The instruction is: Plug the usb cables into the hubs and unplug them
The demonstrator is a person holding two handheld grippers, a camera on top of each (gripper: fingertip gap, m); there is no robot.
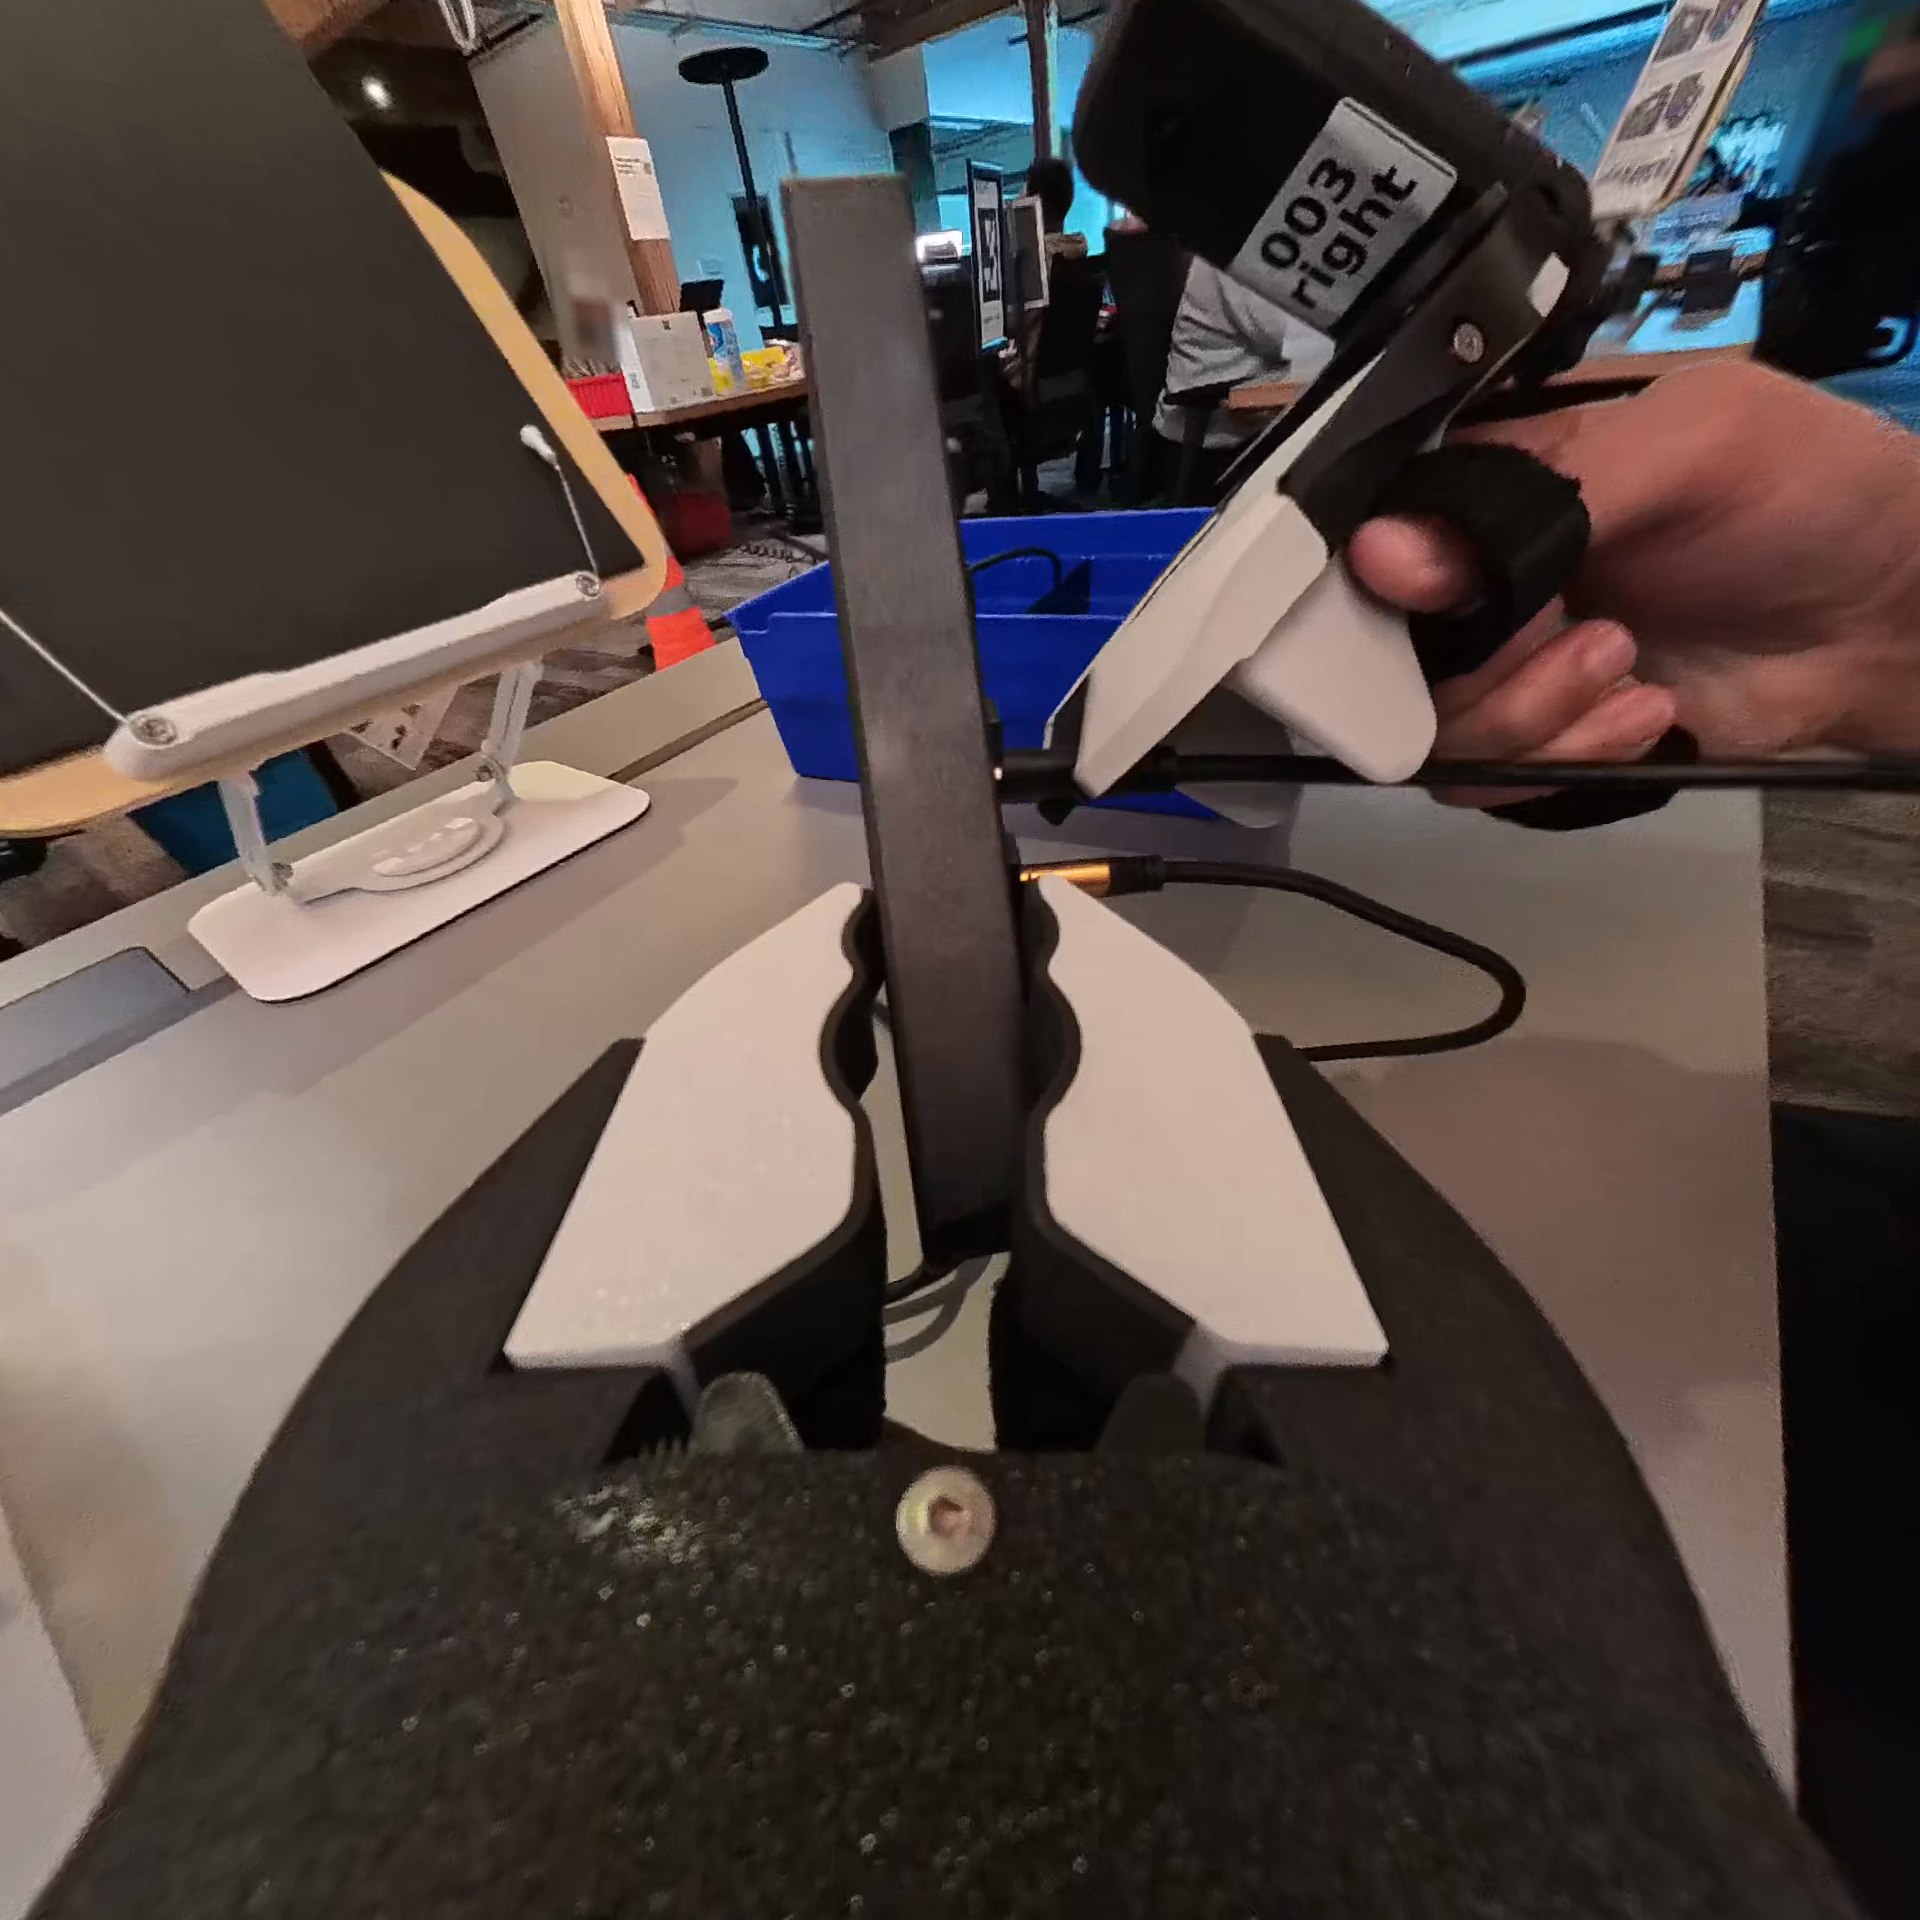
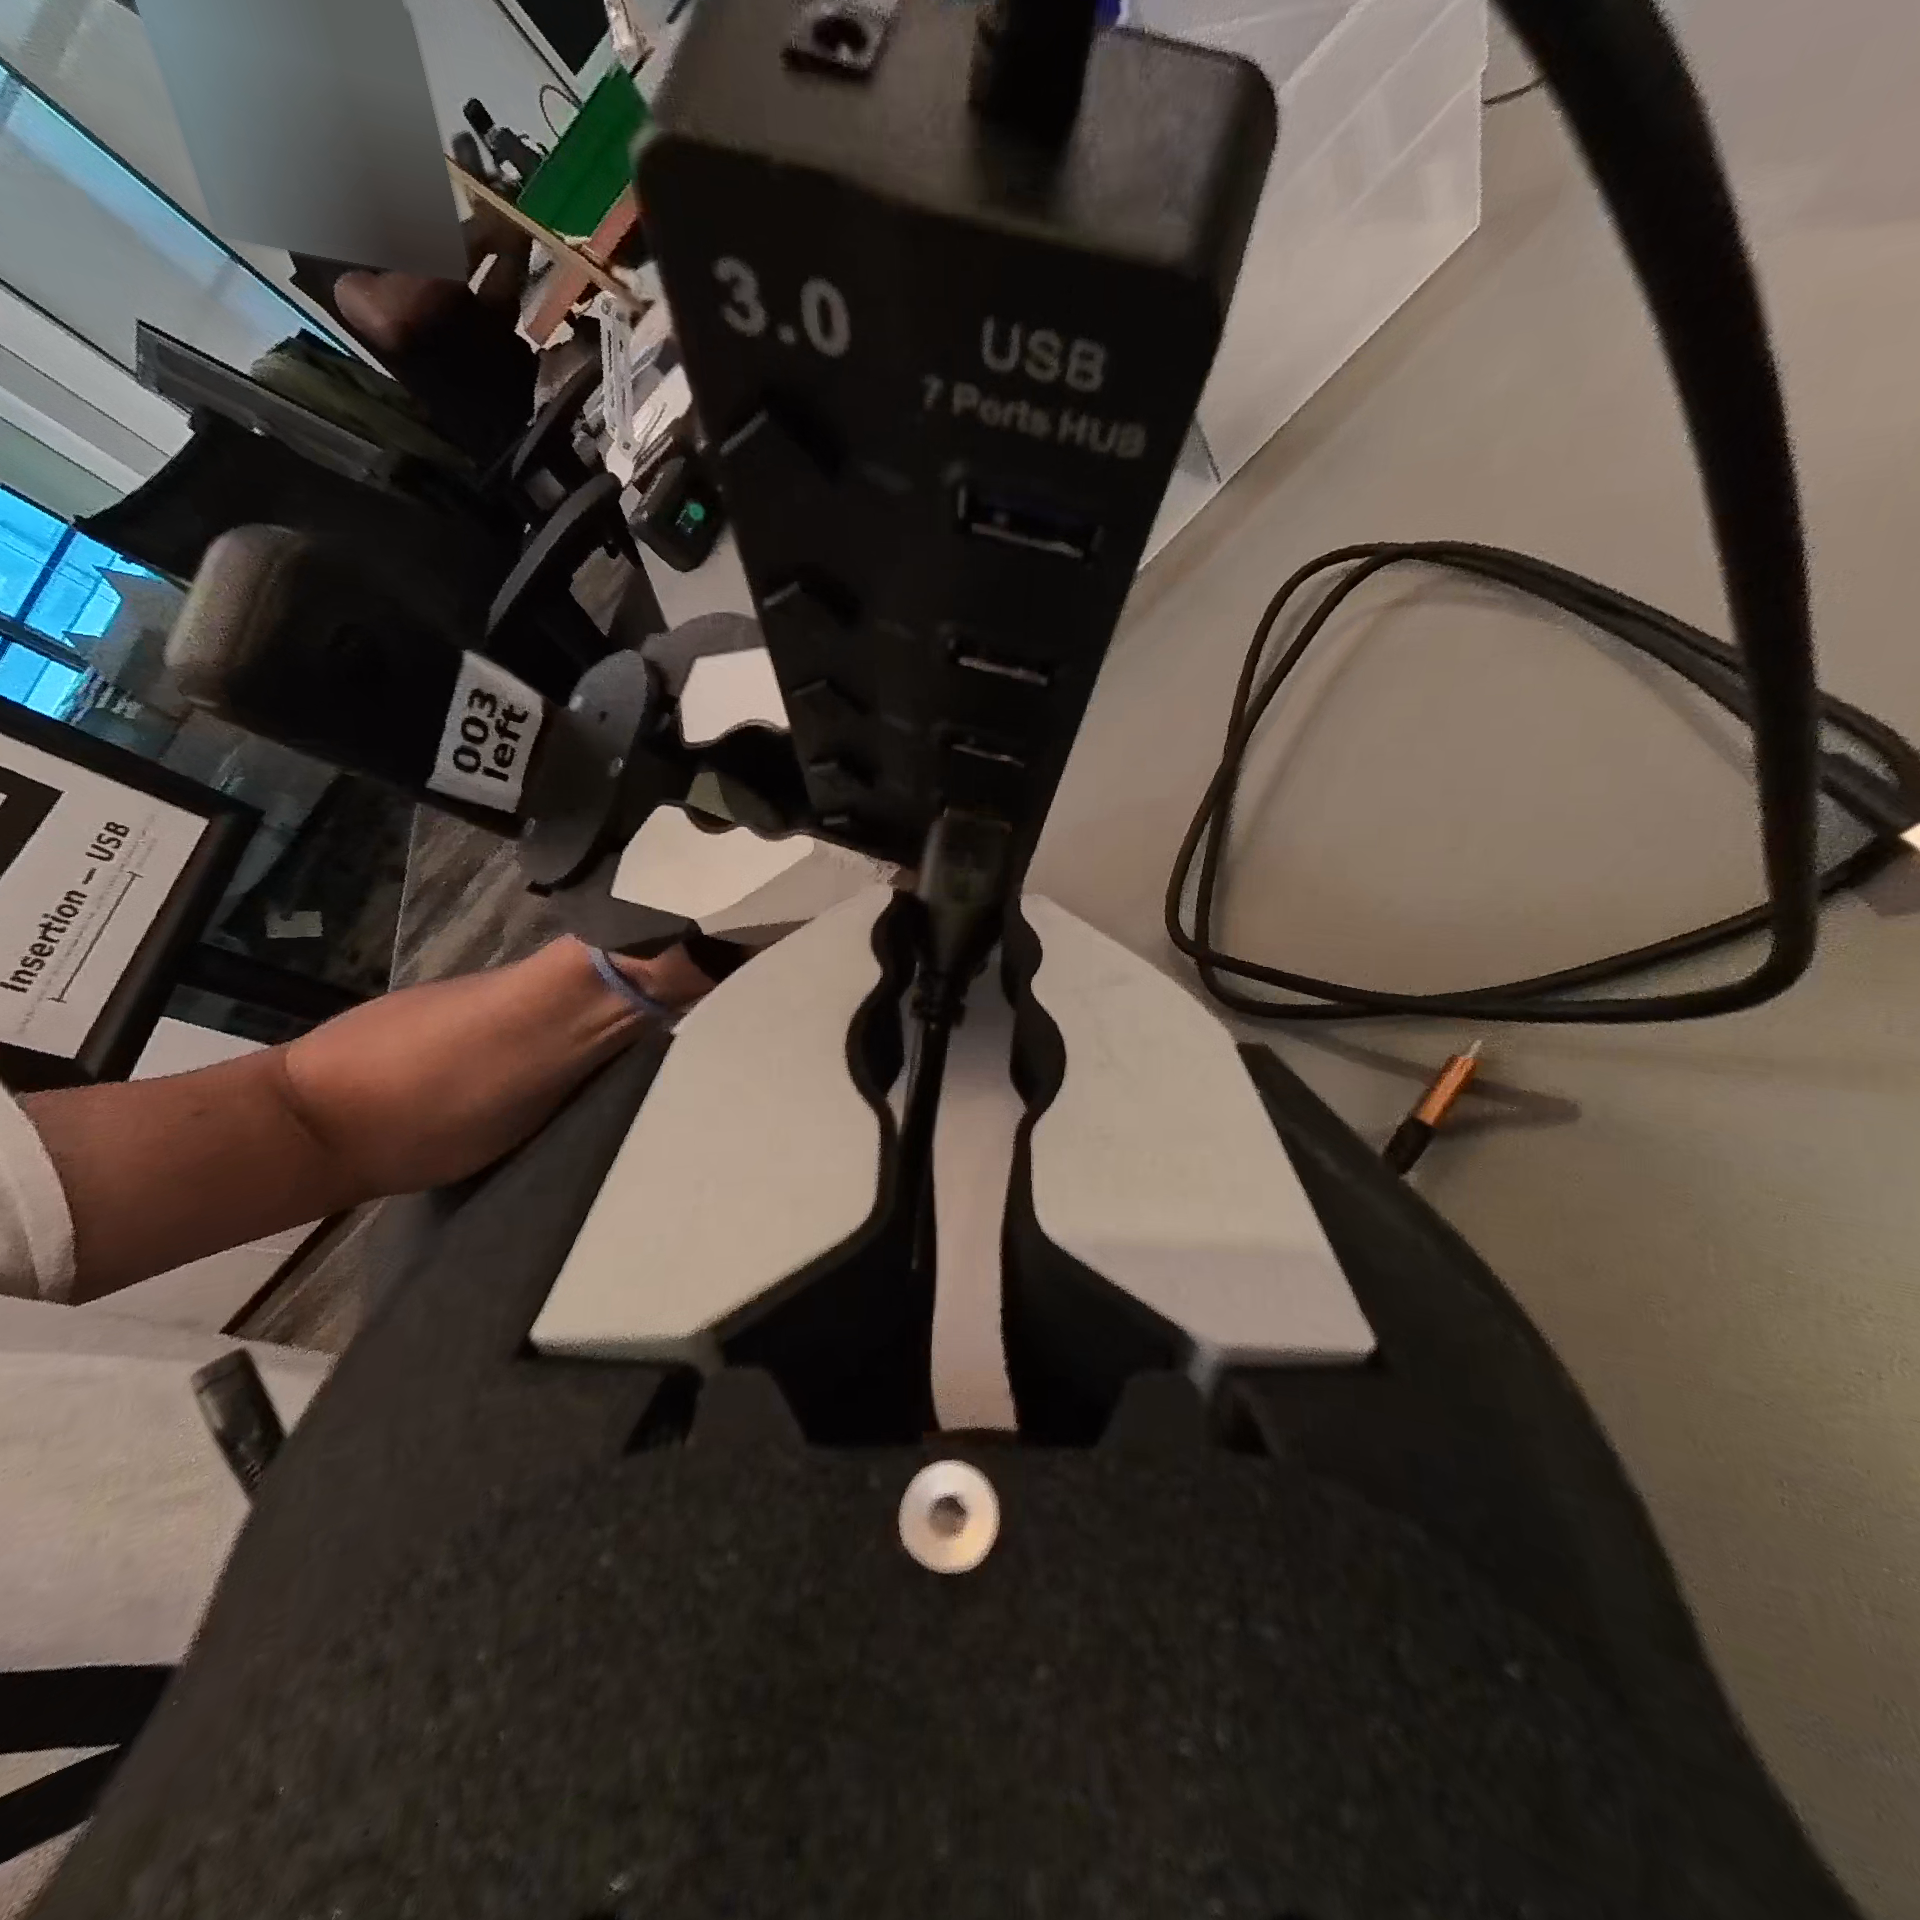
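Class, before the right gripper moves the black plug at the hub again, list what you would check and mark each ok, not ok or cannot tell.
1. Left gripper clamps the hub firmly: ok, both fingers press its sides.
2. Hub stands upright: ok.
3. Right gripper grips the plug: cannot tell, its fingers flank the plug's cable, contact unclear.
4. Plug fully seated in its port: cannot tell, the joint is hidden.
5. Ports above the plug free: ok, three show empty.
6. Orange-tipped cable clear of the work: ok, it lies loose on the table.
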